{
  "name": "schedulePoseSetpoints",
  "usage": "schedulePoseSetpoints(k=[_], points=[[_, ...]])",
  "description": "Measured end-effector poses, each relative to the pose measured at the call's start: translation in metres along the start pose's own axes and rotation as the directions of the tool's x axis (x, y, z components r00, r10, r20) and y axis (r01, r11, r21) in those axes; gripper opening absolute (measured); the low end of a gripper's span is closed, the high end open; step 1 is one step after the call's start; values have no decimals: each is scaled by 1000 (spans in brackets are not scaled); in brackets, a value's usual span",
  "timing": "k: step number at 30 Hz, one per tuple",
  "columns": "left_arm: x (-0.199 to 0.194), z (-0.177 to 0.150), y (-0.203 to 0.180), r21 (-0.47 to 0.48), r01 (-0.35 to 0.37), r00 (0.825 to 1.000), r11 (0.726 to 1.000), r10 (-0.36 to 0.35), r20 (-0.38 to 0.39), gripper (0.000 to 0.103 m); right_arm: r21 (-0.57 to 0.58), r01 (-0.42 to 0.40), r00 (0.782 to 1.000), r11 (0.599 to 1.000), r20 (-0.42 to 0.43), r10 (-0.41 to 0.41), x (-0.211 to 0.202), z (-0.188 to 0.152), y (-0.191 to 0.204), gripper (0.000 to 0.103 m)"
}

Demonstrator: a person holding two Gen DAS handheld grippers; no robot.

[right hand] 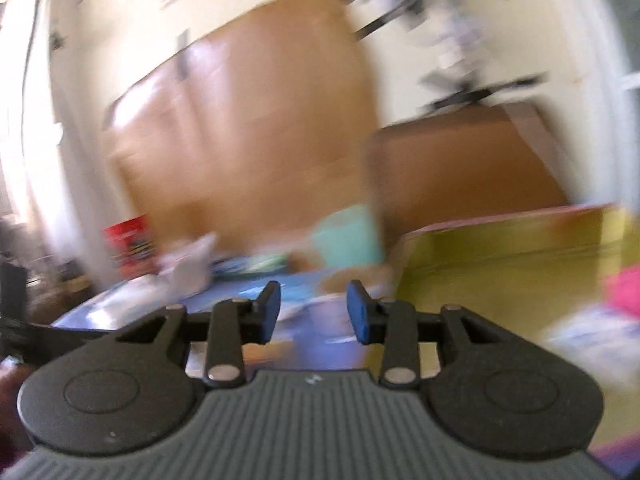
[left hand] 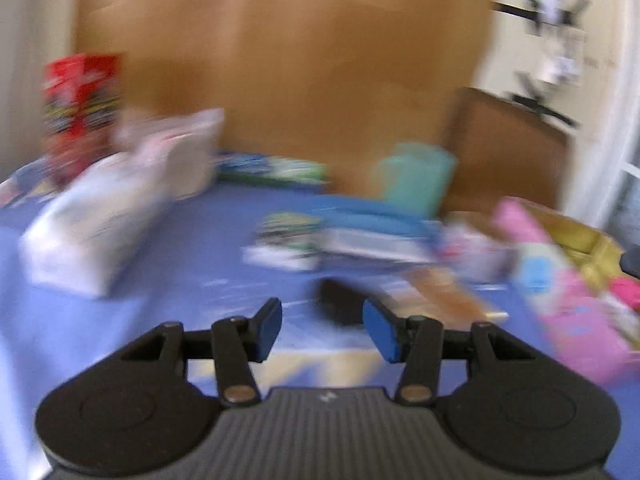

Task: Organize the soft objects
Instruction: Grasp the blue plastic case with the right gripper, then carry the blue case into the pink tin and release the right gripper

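Both views are motion-blurred. My left gripper (left hand: pixel 322 330) is open and empty above a blue mat (left hand: pixel 168 248). Soft packs lie on the mat: a white wrapped pack (left hand: pixel 92 224) at left, a blue and white pack (left hand: pixel 340 236) in the middle, a brown flat item (left hand: pixel 444 292) just ahead of the right finger. A pink and yellow box (left hand: pixel 568 280) stands at right with something pink (left hand: pixel 626 290) inside. My right gripper (right hand: pixel 314 312) is open and empty, near the box's yellow inside (right hand: pixel 500 276), where a pink thing (right hand: pixel 624 286) and a white-blue pack (right hand: pixel 592 332) lie.
A red package (left hand: pixel 80 108) stands at the far left, a teal bag (left hand: pixel 416 178) and a green-blue flat pack (left hand: pixel 272 168) lie at the back. Large brown cardboard (left hand: pixel 300 64) leans on the wall behind the mat. A dark item (left hand: pixel 340 300) lies near the left gripper.
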State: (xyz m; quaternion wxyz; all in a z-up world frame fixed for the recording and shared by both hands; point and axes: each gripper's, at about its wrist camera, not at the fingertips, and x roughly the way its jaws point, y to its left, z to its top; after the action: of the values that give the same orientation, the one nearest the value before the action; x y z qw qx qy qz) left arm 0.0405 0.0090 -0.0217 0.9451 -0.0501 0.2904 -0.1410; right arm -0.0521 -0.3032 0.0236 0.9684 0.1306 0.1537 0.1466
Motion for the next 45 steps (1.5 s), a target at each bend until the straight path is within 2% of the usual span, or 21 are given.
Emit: schedulePoseSetpoints(k=[2,5,7,9,10,12,13,14,16,17,21,23,26,28,29,31,32,36,40,42,45], points=[[7,-5,21,-21,-28,1000,999,28,-5,46,15,-56,995,998,-80,57,38,6,21,40],[21,-7,36,-56,16,1000,998,-16,-8,46,23,-50,985,998,-163,53,102,34,41,44],[29,-11,38,-66,45,999,997,-45,-1,46,-44,-39,972,998,-234,28,155,59,51,68],[29,-10,44,-95,83,997,992,-83,6,47,-152,-43,946,987,-324,-8,209,75,58,80],[28,-11,48,-114,101,995,988,-99,20,47,-204,-39,929,978,-367,-40,231,76,58,80],[28,-11,52,-134,125,992,983,-123,26,47,-281,-97,868,955,-493,-57,267,76,54,82],[27,-12,52,-135,133,991,982,-130,31,47,-337,-118,837,934,-540,-89,280,73,52,82],[27,-11,52,-131,141,990,981,-138,36,47,-402,-122,820,908,-556,-136,288,69,52,82],[24,-11,49,-121,156,987,980,-152,45,50,-487,-141,798,862,-572,-193,297,61,49,82],[23,-11,48,-120,161,987,980,-156,49,53,-498,-145,789,855,-580,-204,302,59,47,82],[26,-11,52,-149,178,984,973,-173,46,54,-519,-162,729,839,-636,-253,328,44,38,81],[26,-12,56,-170,178,984,969,-172,50,54,-515,-144,734,845,-628,-258,335,41,37,81],[26,-11,59,-189,179,984,965,-172,53,54,-475,-139,724,869,-648,-238,333,39,38,69],[27,-11,60,-192,178,984,965,-170,56,54,-441,-156,696,884,-684,-219,327,35,45,57],[26,-11,60,-193,178,984,965,-169,59,54,-434,-172,684,885,-698,-209,319,30,51,56],[26,-11,60,-198,177,984,964,-168,60,54,-447,-198,699,872,-688,-194,305,22,65,56],[26,-11,61,-204,178,984,963,-168,62,54,-443,-180,711,878,-676,-195,300,20,68,56],[23,-11,68,-241,190,981,952,-175,85,54,-394,-104,775,913,-608,-174,276,16,72,55],[15,-13,76,-278,232,970,932,-202,132,54,-180,-105,842,978,-539,-9,229,48,68,55],[1,-17,80,-291,261,964,921,-230,136,54,-101,-162,858,982,-505,89,187,53,71,55],[-26,-29,85,-320,284,959,904,-270,90,54,-66,-247,852,967,-490,184,121,29,81,55]])
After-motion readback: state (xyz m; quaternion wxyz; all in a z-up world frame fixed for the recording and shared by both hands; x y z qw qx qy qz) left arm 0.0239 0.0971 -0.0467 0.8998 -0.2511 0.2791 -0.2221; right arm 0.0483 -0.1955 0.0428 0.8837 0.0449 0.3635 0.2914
